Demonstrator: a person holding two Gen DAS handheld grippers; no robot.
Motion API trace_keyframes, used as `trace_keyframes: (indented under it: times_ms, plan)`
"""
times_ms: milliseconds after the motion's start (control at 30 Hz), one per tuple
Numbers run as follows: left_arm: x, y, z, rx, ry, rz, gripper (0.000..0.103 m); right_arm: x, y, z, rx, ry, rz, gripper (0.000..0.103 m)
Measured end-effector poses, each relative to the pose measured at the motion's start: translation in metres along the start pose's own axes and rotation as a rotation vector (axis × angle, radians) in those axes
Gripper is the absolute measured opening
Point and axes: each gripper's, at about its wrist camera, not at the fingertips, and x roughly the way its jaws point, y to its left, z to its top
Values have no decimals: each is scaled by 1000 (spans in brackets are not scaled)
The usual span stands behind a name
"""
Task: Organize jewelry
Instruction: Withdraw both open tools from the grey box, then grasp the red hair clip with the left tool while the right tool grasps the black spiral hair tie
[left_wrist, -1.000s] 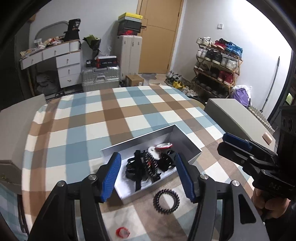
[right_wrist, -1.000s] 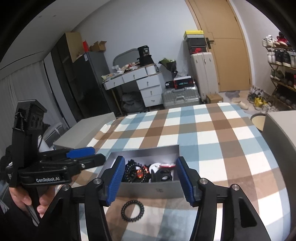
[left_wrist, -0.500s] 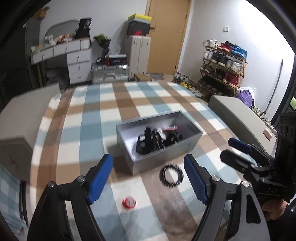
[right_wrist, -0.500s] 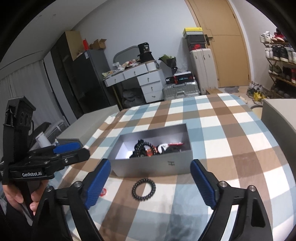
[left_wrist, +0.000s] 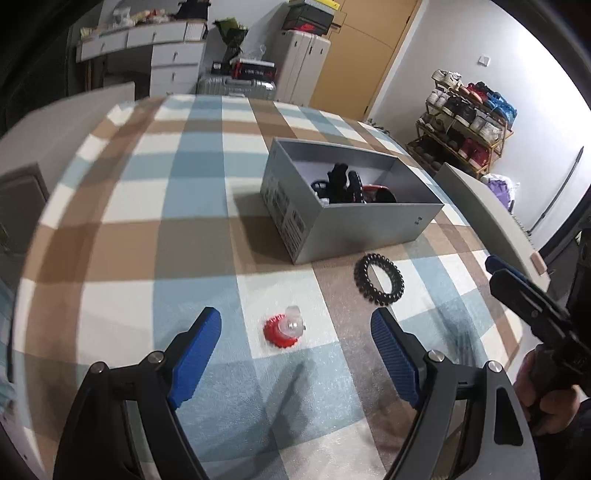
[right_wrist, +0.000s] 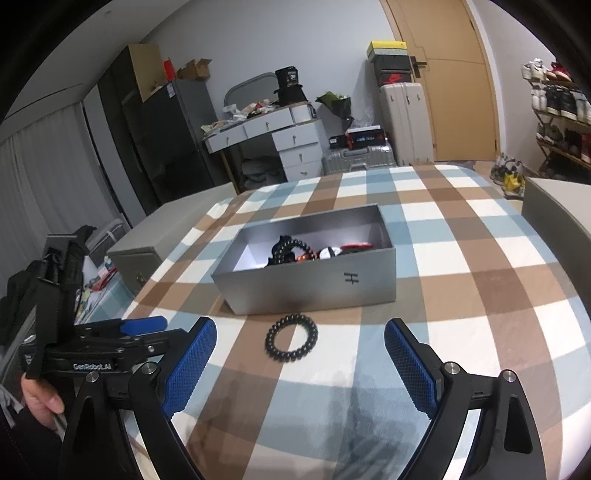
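a bedroom with a wooden door (right_wrist: 458, 74), a shoe rack (left_wrist: 469, 122), a white desk with drawers (right_wrist: 280, 136) and silver suitcases (right_wrist: 360, 158) along the far wall. in front lies a surface under a checked cloth (left_wrist: 159, 206) of blue, brown and cream squares; it may be a bed or a bench, i cannot tell which.

on the cloth stands an open grey box (left_wrist: 373, 225), oblong, with a small dark mark on its long side in the right wrist view. inside it sits a heap of jewelry (left_wrist: 347, 184): dark beads, black pieces and something red and white, tangled so that single items are hard to tell apart.

in the left wrist view a black coiled bracelet (left_wrist: 378, 278) lies flat on the cloth at about 5 o'clock of the box, just beside its near wall and apart from it. a small red ornament with a clear top (left_wrist: 284, 328) lies at about 7 o'clock of the bracelet, near it but not touching.

the left gripper (left_wrist: 295, 339) is held over the cloth with its blue fingers (left_wrist: 195, 354) spread wide and nothing between them but the red ornament lying below. the right gripper (right_wrist: 300, 354) also has its fingers (right_wrist: 410, 369) wide apart and empty, and the bracelet (right_wrist: 291, 341) lies on the cloth between their tips, touching neither. each gripper shows at the edge of the other's view, held in a hand (right_wrist: 40, 398).
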Motion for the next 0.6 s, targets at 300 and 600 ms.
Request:
trace_keyframes:
  times_ms: [300, 600]
  plan:
    - [12, -4, -8, 50, 51, -25, 25, 11, -2, -7, 13, 42, -2, 93]
    - [1, 0, -9, 45, 14, -14, 14, 31, -6, -5, 3, 110, -4, 93]
